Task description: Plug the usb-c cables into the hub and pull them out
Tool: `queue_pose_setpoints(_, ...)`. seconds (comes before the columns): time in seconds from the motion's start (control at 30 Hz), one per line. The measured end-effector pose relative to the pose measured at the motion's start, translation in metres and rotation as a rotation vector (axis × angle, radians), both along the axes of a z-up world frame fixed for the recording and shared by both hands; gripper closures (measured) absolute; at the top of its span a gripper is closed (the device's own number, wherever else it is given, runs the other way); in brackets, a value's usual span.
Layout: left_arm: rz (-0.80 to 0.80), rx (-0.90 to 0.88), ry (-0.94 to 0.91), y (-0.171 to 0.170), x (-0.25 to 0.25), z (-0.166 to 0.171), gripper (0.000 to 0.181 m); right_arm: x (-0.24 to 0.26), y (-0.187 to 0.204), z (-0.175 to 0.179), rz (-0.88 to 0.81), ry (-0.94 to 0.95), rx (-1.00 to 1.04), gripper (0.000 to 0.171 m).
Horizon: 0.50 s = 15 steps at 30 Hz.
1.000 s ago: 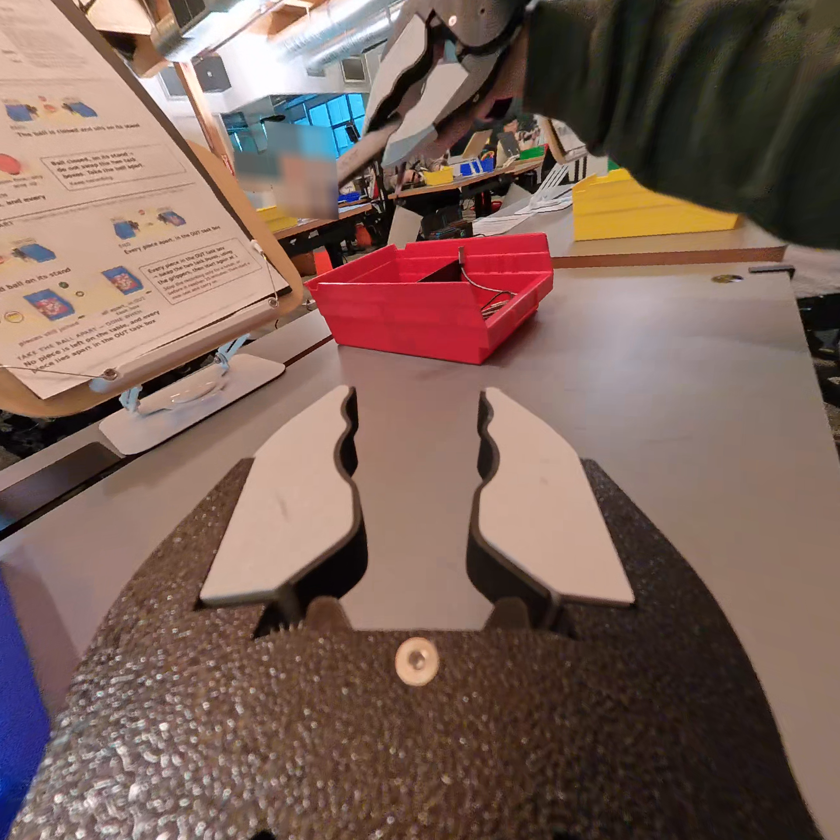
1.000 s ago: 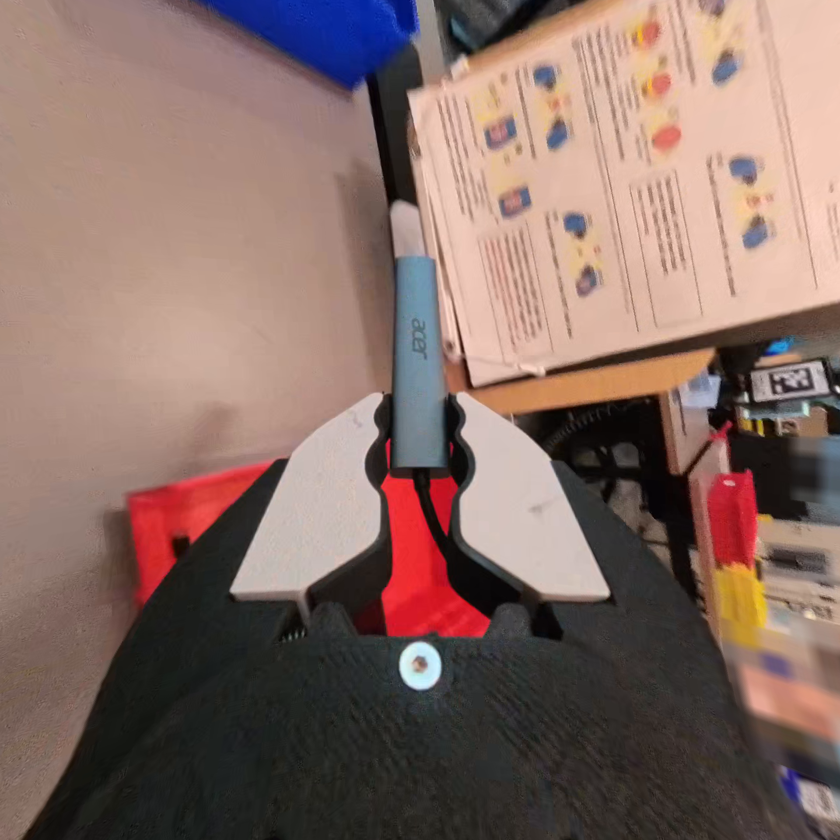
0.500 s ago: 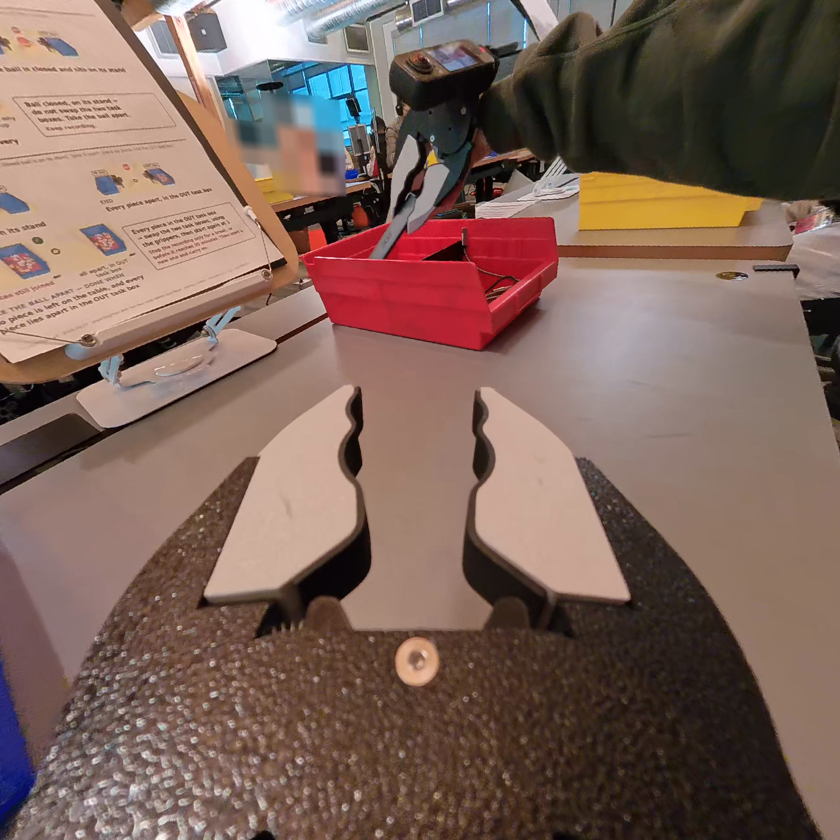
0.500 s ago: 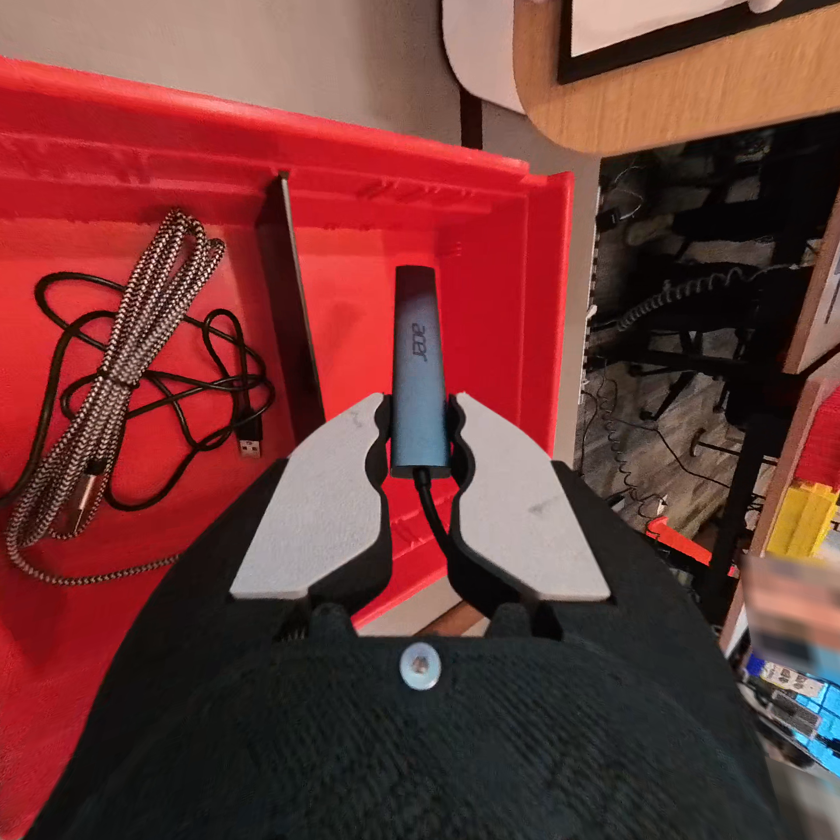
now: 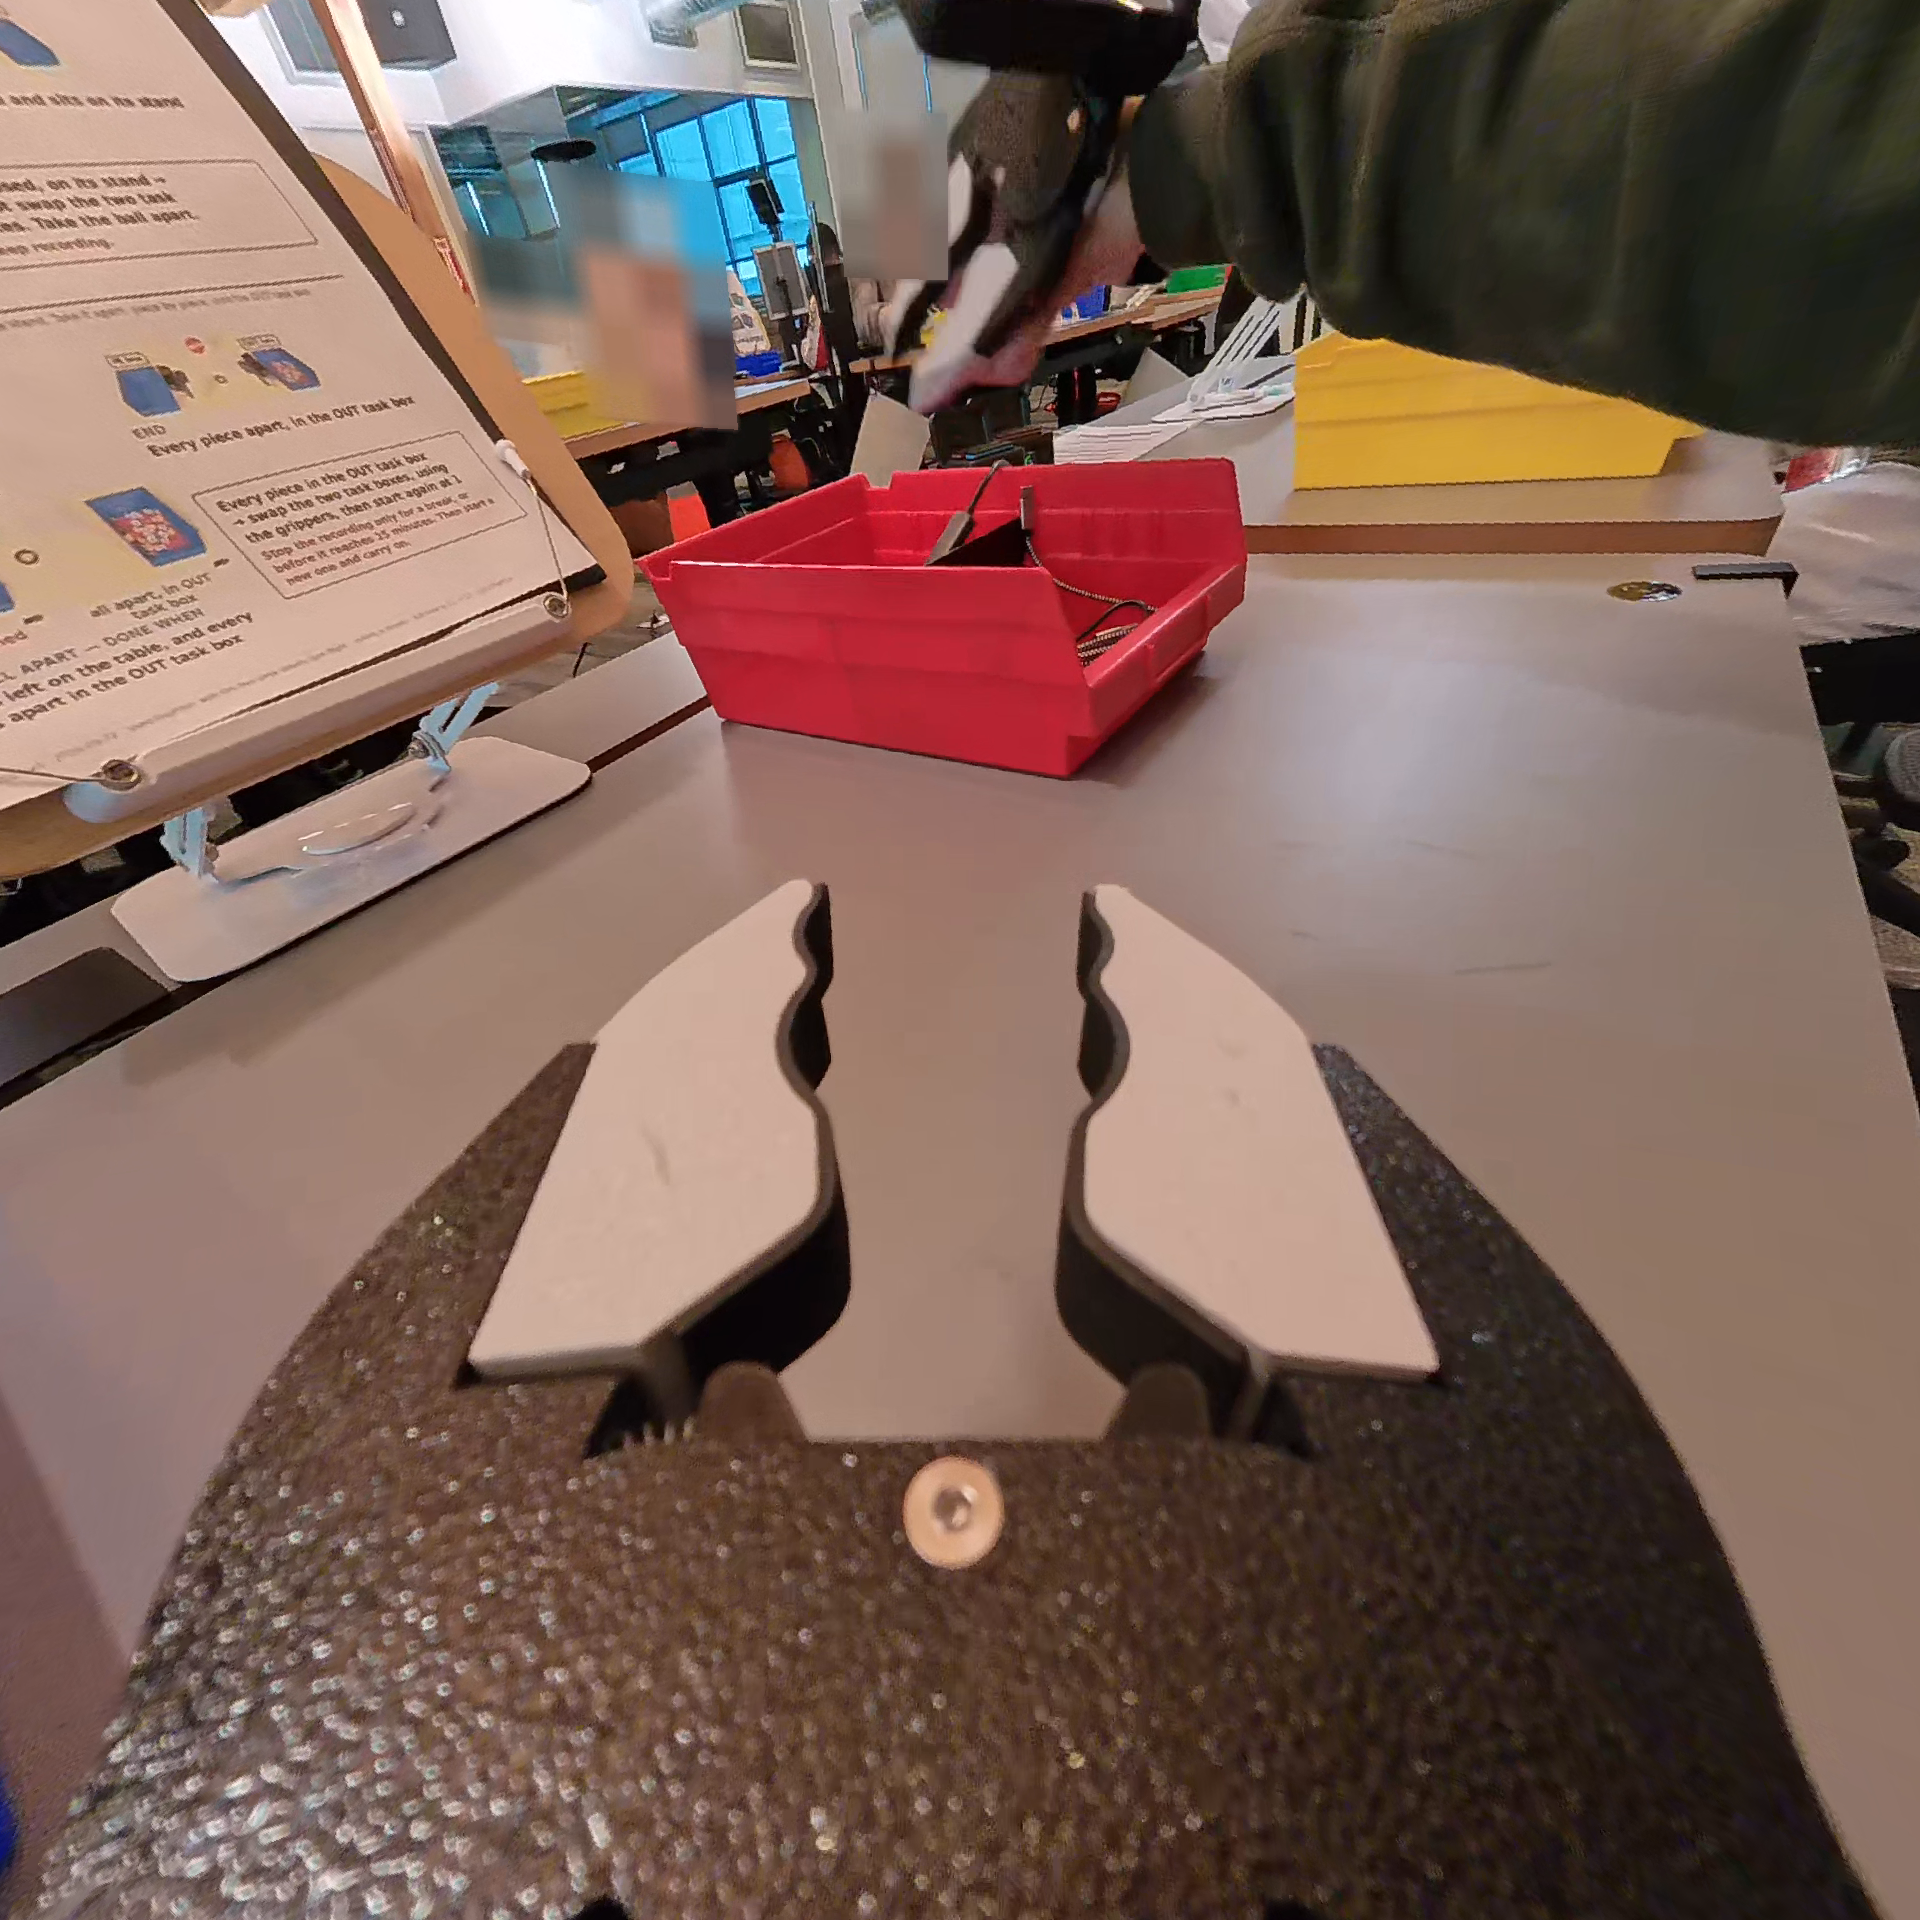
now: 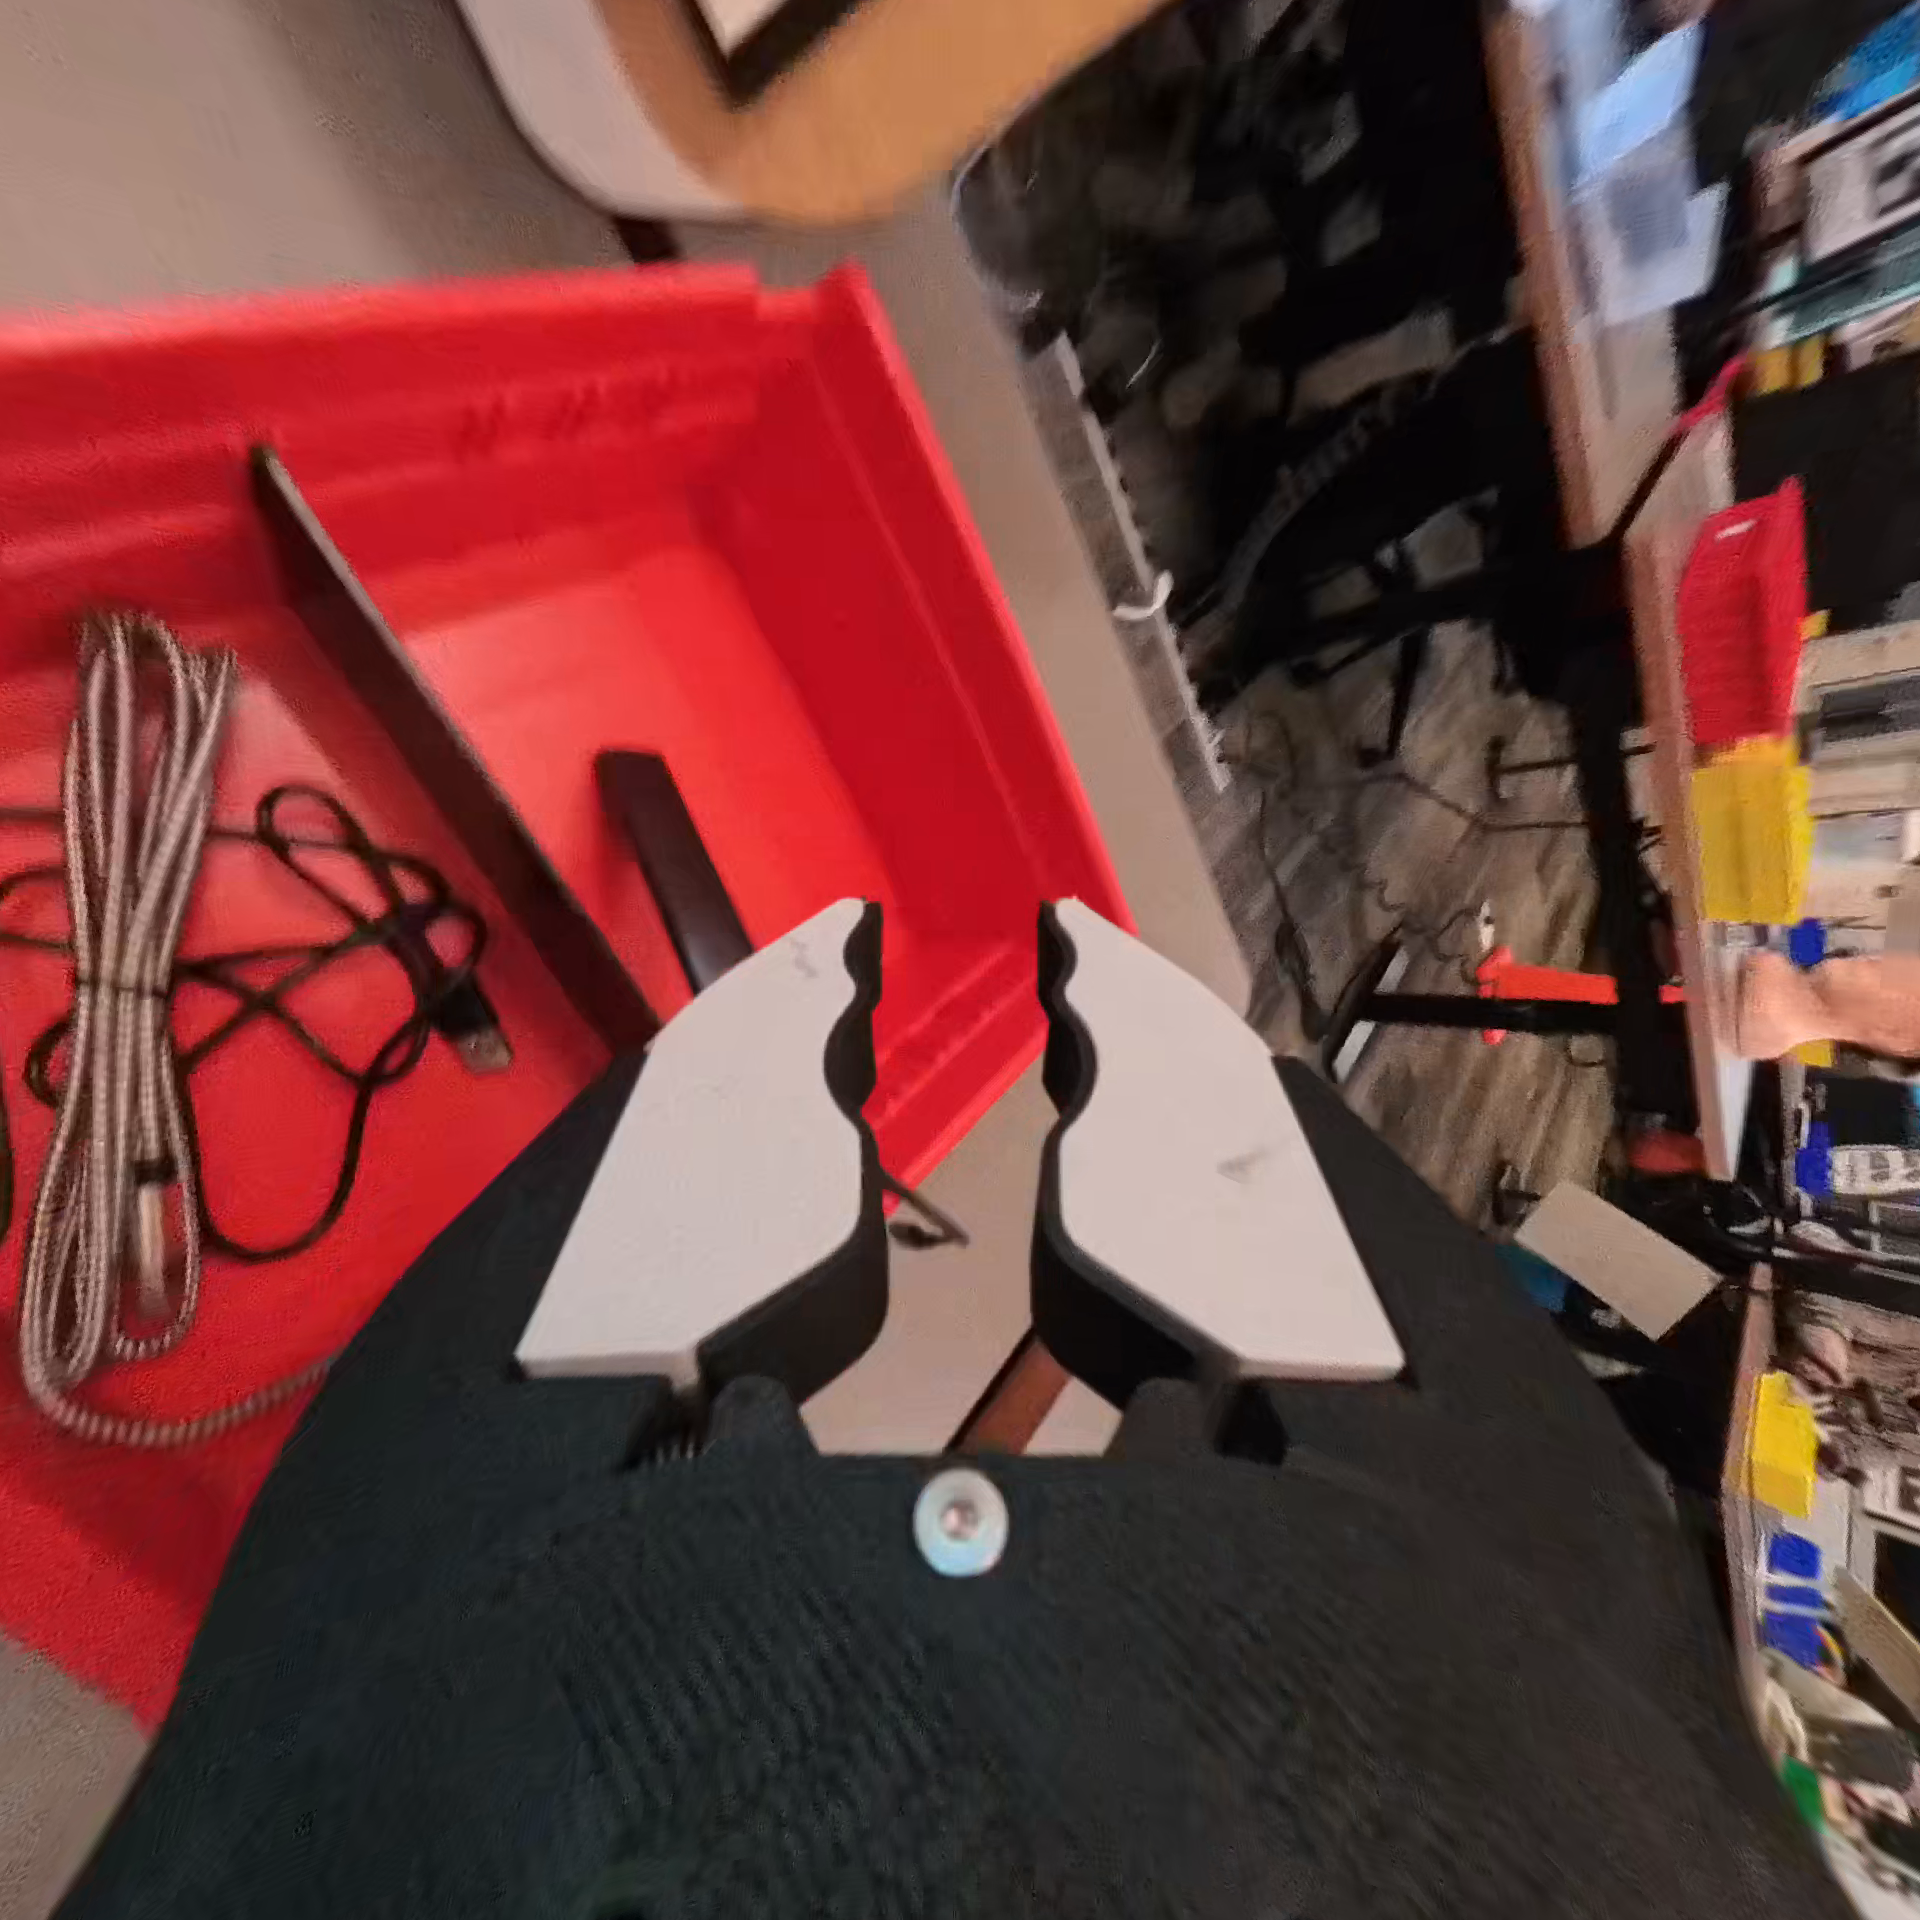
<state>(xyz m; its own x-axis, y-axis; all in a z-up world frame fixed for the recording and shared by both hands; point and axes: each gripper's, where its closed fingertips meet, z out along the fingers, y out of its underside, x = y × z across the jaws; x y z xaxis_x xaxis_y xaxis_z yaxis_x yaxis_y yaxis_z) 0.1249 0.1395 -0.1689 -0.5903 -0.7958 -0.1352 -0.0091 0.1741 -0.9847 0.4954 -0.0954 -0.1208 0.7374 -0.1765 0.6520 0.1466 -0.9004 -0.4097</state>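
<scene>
1. We have just let go of the hub (image 6: pixel 675 862): our right hand-held gripper (image 6: pixel 956 920) now gapes empty above the red bin (image 6: pixel 914 665), where half a second ago it clamped the hub.
2. The hub lies in the bin's right compartment; the cables (image 6: pixel 135 977) sit coiled in the left one.
3. Our left hand-held gripper (image 5: pixel 951 914) stays open and empty over the tabletop (image 5: pixel 1455 831).
4. We judge this cycle finished, everything stowed.

Setting: shared lab or workshop hall. Grey worktop (image 5: pixel 1455 831) carries a red bin (image 5: pixel 935 665) near its far edge and an instruction sheet on a stand (image 5: pixel 208 416) at the left edge. Behind: more benches with yellow bins (image 5: pixel 1455 426), exposed ceiling ducts, large windows (image 5: pixel 717 156). Cables trail on the floor (image 6: pixel 1403 831).
</scene>
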Motion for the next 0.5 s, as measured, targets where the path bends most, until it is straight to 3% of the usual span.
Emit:
queue_pose_setpoints(0.07,0.001,0.001,0.004,0.000,0.000,-0.001,0.137,-0.007,-0.029,-0.035,-0.008,0.138,-0.160,0.142)
queue_pose_setpoints(0.17,0.004,0.008,0.006,0.000,0.000,-0.001,0.137,0.003,-0.060,-0.053,-0.053,0.114,-0.297,0.141)
queue_pose_setpoints(0.3,0.001,0.013,0.024,-0.003,0.002,-0.007,0.138,0.005,-0.052,-0.064,-0.046,0.140,-0.258,0.144)
queue_pose_setpoints(0.4,-0.006,0.032,0.040,-0.006,0.003,-0.013,0.138,0.017,-0.059,-0.070,-0.074,0.082,-0.385,0.159)
queue_pose_setpoints(0.5,-0.010,0.046,0.045,-0.008,0.003,-0.014,0.138,0.020,-0.060,-0.069,-0.050,0.055,-0.484,0.163)
